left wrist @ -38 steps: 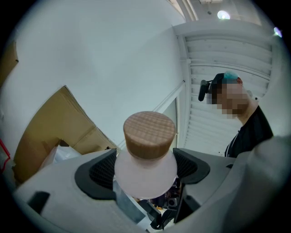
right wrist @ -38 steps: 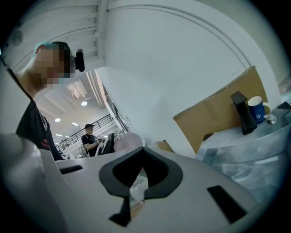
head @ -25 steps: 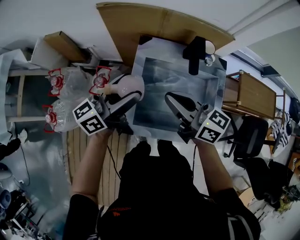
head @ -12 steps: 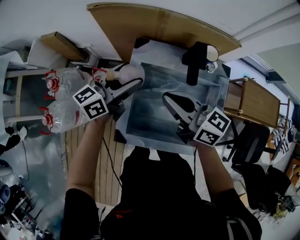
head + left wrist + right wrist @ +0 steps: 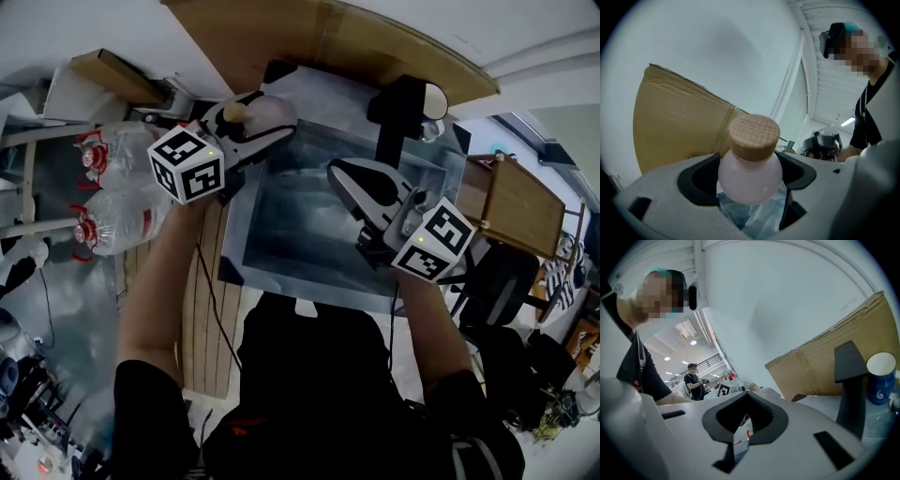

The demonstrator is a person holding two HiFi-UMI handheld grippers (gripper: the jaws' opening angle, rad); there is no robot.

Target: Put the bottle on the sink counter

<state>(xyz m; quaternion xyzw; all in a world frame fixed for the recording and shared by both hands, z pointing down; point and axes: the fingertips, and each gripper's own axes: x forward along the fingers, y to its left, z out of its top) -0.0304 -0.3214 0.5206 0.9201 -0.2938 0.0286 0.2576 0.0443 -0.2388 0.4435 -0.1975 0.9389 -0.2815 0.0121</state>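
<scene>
Head view: a pale pink bottle (image 5: 274, 111) with a wooden cap (image 5: 234, 111) is seen clamped between the jaws of the left gripper (image 5: 258, 120). It is held at the far left corner of the steel sink (image 5: 309, 234), though whether it is set down on the counter cannot be told. The right gripper (image 5: 349, 178) is held over the basin, jaws pressed together on nothing, near the black faucet (image 5: 392, 117).

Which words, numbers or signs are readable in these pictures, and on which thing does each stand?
No text is readable.
Water jugs: red labels, print too small.
Blue cup: white swirl sign, no letters.
Marker cubes: black-and-white squares, no letters.
Bottle: no label shows.
</scene>
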